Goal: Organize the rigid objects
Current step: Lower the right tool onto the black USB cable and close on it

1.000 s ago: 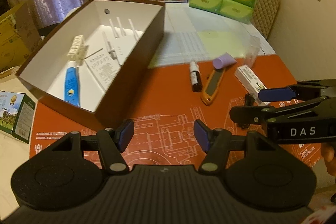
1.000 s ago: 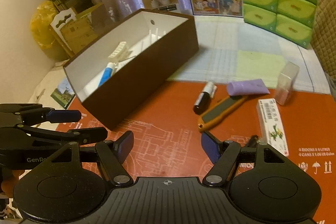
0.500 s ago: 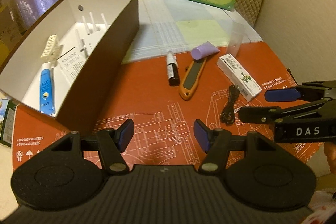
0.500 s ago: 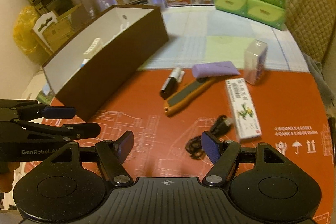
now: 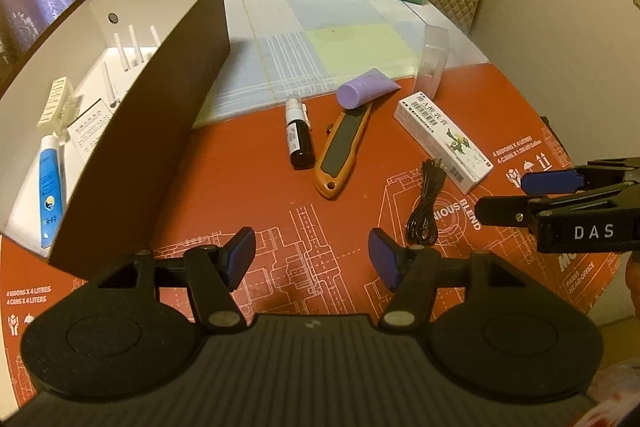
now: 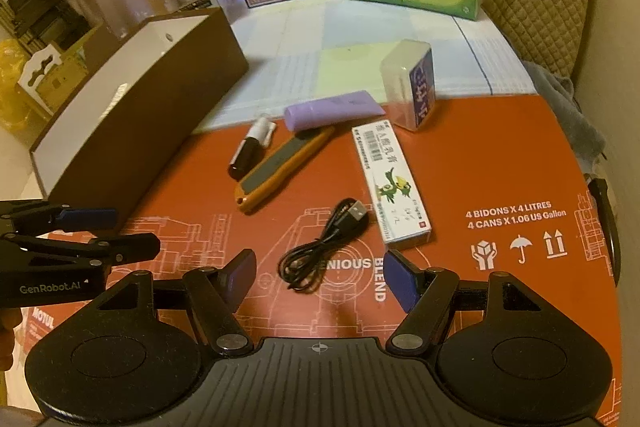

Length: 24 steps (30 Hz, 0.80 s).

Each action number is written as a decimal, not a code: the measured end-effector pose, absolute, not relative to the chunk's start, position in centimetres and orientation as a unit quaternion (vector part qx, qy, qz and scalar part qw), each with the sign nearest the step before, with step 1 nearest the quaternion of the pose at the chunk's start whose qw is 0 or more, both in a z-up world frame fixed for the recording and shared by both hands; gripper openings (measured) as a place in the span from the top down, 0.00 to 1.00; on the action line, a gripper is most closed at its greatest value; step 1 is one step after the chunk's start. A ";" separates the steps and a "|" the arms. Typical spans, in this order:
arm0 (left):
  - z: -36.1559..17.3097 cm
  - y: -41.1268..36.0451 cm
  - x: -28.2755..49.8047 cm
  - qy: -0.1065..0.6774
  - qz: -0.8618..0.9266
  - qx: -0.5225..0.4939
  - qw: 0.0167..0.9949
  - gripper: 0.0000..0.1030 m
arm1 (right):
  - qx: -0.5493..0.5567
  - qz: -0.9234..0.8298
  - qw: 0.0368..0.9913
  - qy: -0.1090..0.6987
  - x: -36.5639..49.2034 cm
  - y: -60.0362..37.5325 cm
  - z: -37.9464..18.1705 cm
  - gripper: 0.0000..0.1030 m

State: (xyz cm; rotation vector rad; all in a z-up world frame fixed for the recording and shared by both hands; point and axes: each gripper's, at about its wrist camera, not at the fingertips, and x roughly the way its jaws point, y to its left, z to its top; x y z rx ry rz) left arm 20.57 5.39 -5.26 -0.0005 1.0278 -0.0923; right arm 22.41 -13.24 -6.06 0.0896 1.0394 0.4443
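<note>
Grippers advanced, box (image 5: pixel 132 131) holds tube (image 5: pixel 50 183) — card (image 5: pixel 86 131)

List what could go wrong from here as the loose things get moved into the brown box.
The purple tube rests on the tip of the utility knife; lifting either may shift the other. The coiled cable could trail or snag. The open right gripper hovers closest to it, so a grab might catch only a loop.

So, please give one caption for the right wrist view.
Open right gripper hovering above coiled black USB cable on orange printed mat.
</note>
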 end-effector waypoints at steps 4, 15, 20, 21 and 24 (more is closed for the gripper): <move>-6.1 5.4 21.4 0.497 -0.043 0.001 0.867 0.43 | 0.040 0.209 0.842 0.496 22.9 -13.0 -7.1 0.34; -8.8 6.3 22.8 0.516 -0.033 0.000 0.856 0.44 | 0.057 0.194 0.831 0.518 25.3 -11.5 -11.2 0.53; -9.5 7.0 23.6 0.523 -0.027 -0.001 0.852 0.44 | 0.075 0.176 0.829 0.526 26.4 -11.1 -12.5 0.61; -9.6 7.1 23.7 0.524 -0.027 -0.001 0.852 0.44 | 0.079 0.171 0.830 0.525 26.6 -11.0 -12.6 0.62; -9.8 7.4 24.0 0.525 -0.028 0.000 0.851 0.44 | 0.079 0.156 0.836 0.520 27.3 -10.6 -13.0 0.66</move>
